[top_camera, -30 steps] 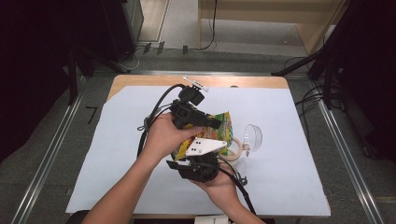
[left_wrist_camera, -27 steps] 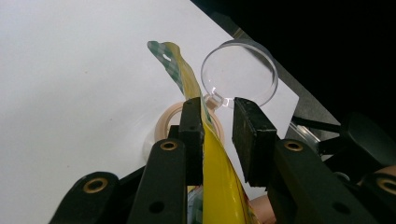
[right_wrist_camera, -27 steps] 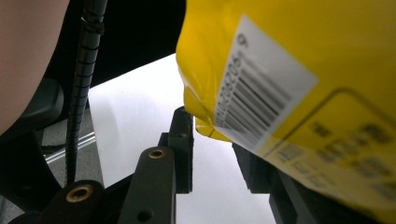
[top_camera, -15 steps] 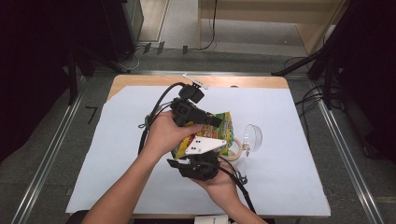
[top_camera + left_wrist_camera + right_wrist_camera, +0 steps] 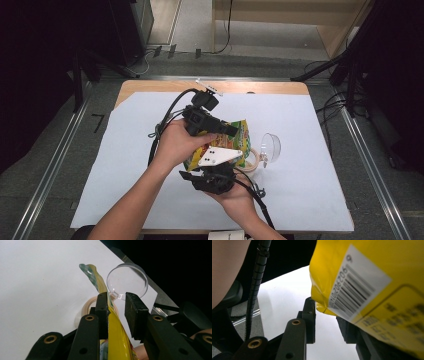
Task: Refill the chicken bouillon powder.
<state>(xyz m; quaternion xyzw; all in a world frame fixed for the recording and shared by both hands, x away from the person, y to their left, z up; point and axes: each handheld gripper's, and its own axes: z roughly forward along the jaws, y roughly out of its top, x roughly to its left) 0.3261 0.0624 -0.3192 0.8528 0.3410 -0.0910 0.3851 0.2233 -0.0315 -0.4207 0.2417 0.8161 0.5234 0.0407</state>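
Your left gripper's [image 5: 116, 311] fingers [image 5: 102, 312] stand apart, the yellow snack bag's [image 5: 113, 335] top edge against one pad, clear of the other. Your right gripper's [image 5: 327, 322] fingers [image 5: 309, 320] are also parted below the bag's corner, holding nothing. The bag sits mid-worktop [image 5: 125, 165] between both grippers, a tape roll [image 5: 87, 306] and clear lid [image 5: 127, 278] beside it.

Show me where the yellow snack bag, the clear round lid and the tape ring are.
yellow snack bag [image 5: 372, 277]: right gripper view, barcode label.
clear round lid [image 5: 127, 277]: left gripper view, middle of disc.
tape ring [image 5: 251, 159]: high view, right rim.
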